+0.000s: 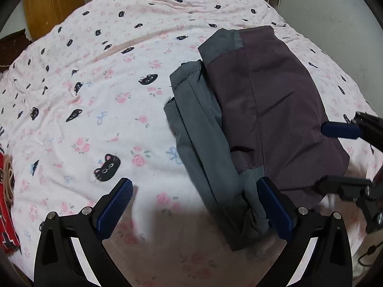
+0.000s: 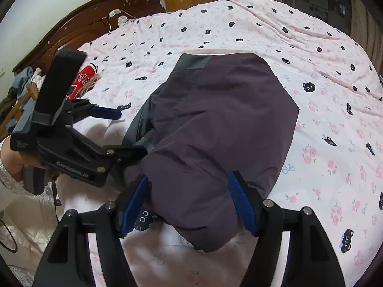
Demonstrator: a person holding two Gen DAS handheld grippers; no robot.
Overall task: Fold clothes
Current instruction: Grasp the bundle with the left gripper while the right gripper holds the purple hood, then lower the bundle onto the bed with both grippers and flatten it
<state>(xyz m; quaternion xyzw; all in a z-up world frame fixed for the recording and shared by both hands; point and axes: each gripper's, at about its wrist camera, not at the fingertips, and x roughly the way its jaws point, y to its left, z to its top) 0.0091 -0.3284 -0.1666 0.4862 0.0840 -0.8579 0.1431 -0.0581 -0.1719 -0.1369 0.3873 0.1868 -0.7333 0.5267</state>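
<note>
Left wrist view: the folded garment (purple panels over grey ones) lies on the bedsheet, a pink sheet printed with cats and roses. The left gripper hangs over the near-left edge of the garment with its jaws spread wide. Its right blue pad rests against the grey folded edge of the garment; its left pad stands clear over bare bedsheet, well left of the garment. No cloth is pinched between the pads. The right gripper enters at the near-right corner of the garment, one blue pad above the purple cloth, one black finger below it. A red item lies far left of the garment, at the sheet's edge.

Right wrist view: the garment fills the centre. The right gripper straddles the garment's near purple end, jaws moderately wide; the cloth sits between the pads, which flank it without squeezing (whether they graze it cannot be told). Left of the garment, the left gripper is held by a hand, jaws open. A wooden headboard stands beyond the garment, upper left.
</note>
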